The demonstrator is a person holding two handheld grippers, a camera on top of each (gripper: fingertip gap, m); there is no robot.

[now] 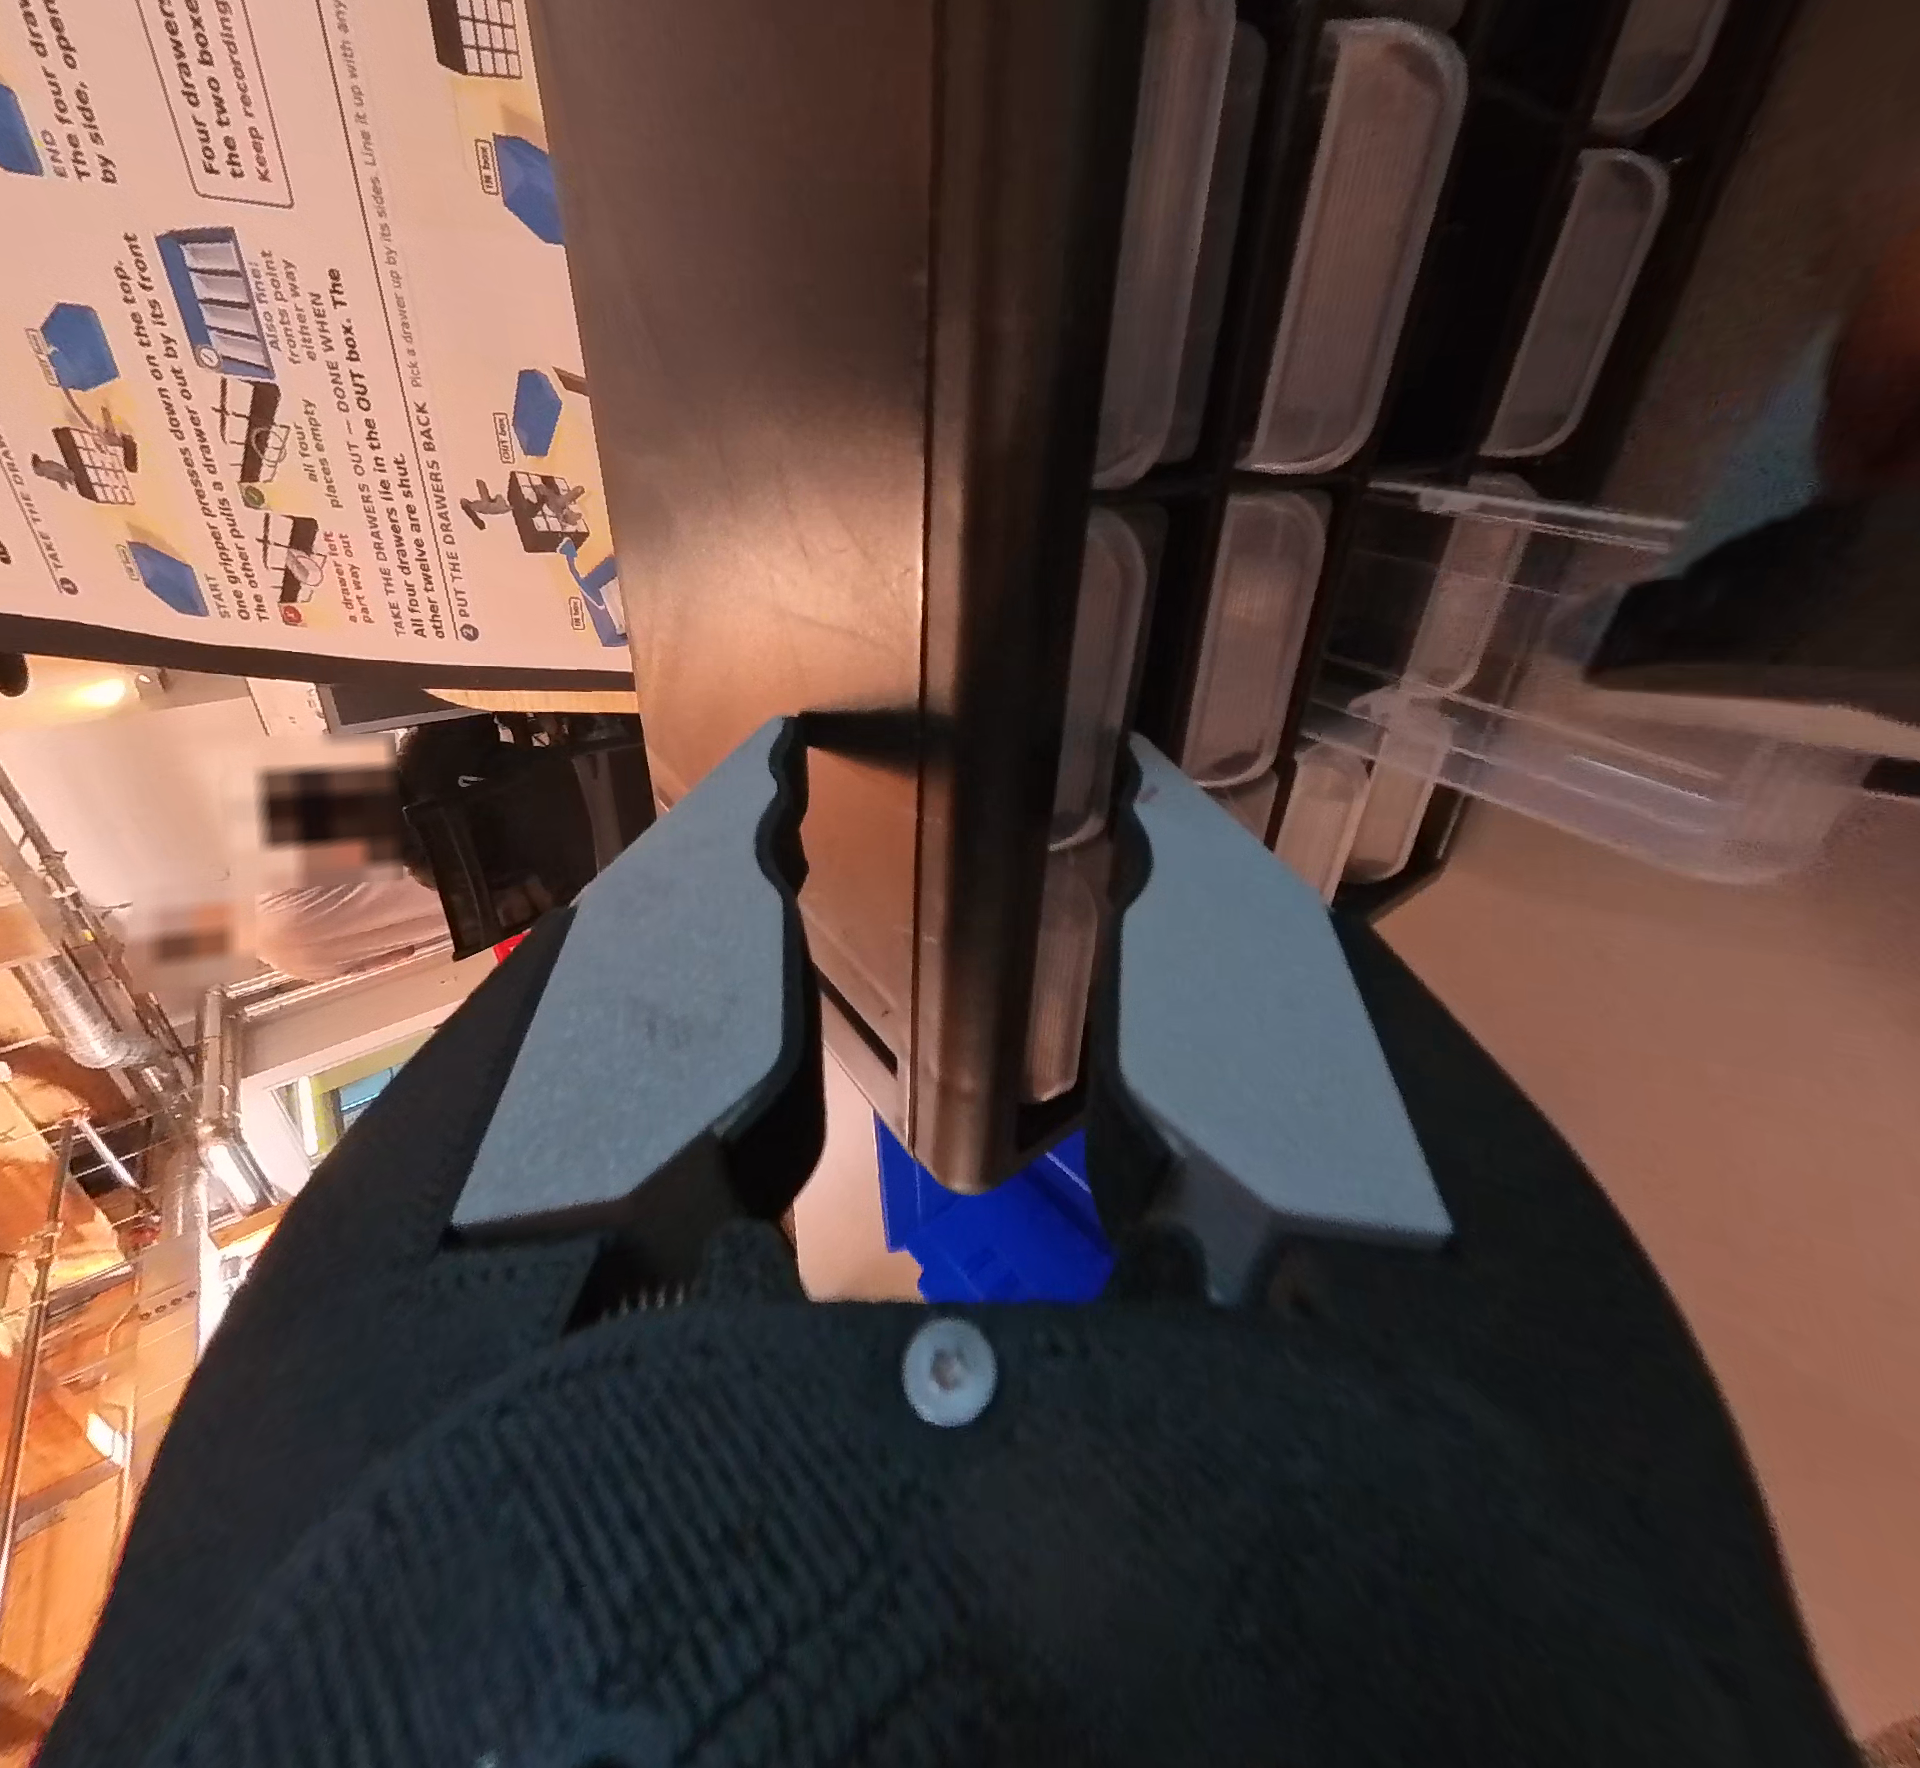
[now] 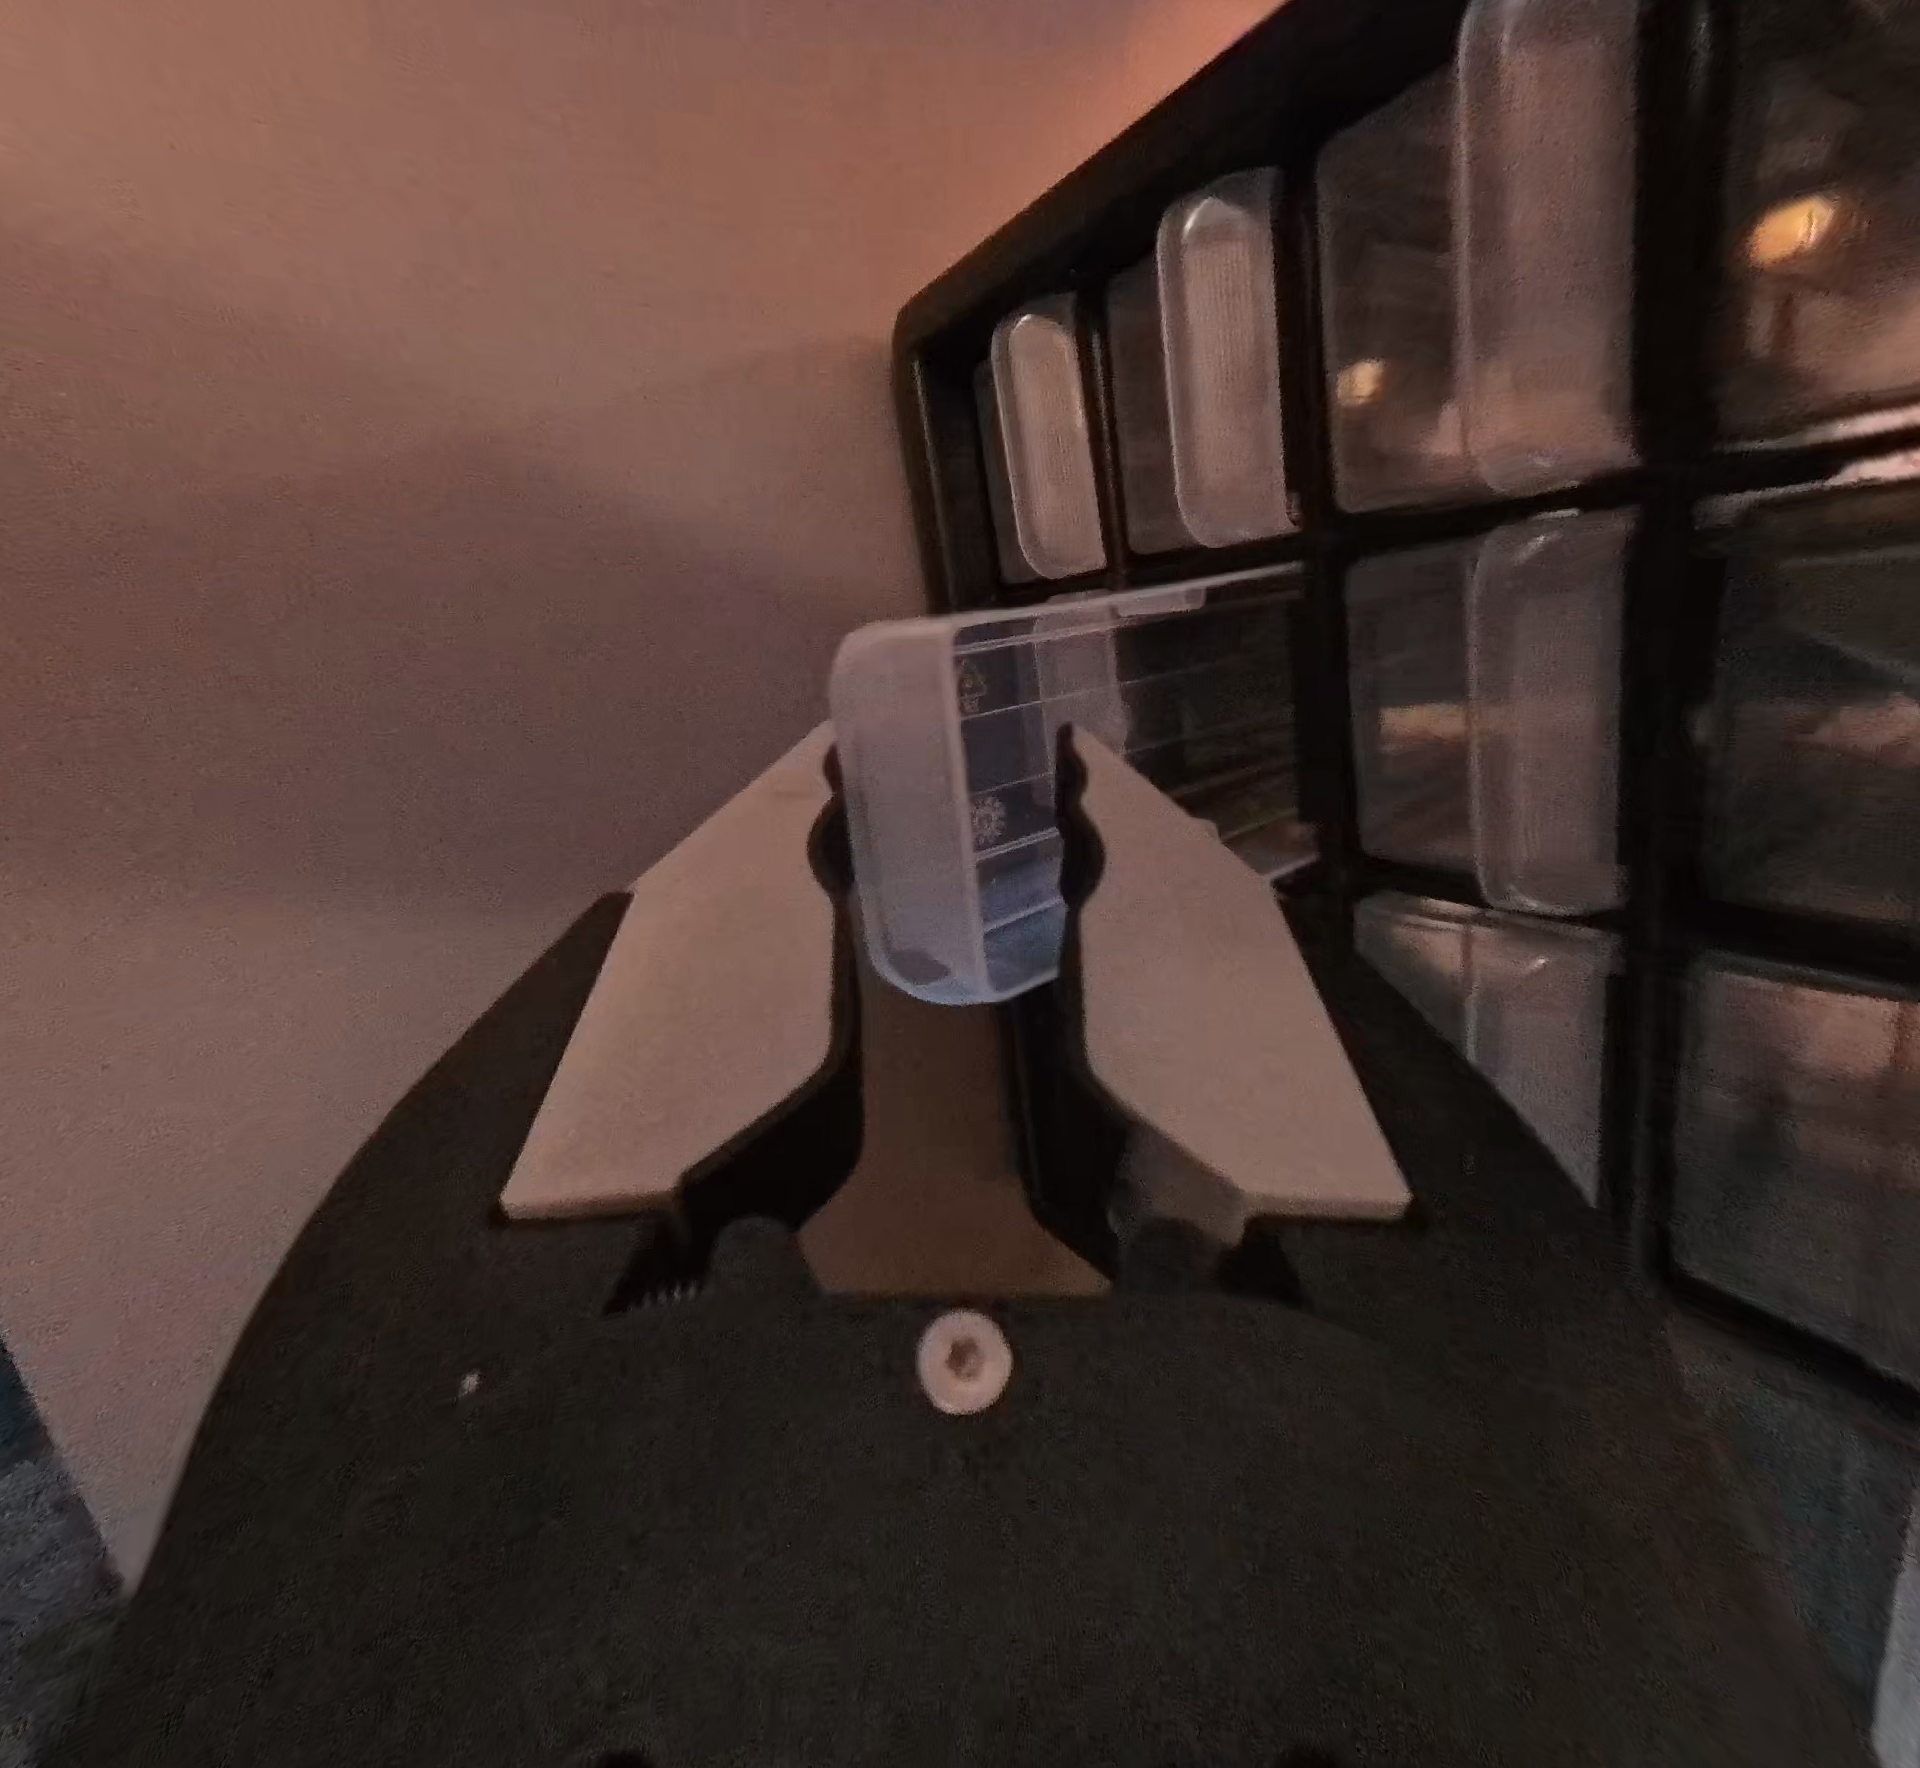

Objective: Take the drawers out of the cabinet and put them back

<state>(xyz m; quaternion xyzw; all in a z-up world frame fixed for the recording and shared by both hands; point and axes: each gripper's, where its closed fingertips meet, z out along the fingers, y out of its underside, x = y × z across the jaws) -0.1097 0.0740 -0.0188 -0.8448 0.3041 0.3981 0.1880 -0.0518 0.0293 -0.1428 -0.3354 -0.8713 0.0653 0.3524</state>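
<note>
Drawer [image 2: 940,814] half out, right tool [image 2: 951,783] clamped, cabinet [image 2: 1652,492] cropped.

Beige table [image 1: 1610,1147], silver ducts [image 1: 114,1043], warm light.

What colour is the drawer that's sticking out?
Clear, see-through plastic drawer with a frosted front; the right wrist view shows it best.

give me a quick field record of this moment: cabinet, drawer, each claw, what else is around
cabinet: black cabinet with a grid of clear drawers, most pushed in
drawer: one clear drawer pulled partway out of its slot
right claw: right claw closed on the drawer's front handle
left claw: left claw open, straddling the cabinet's top front edge
surface: beige table
other: blue box beyond the cabinet; instruction poster beside it
</note>
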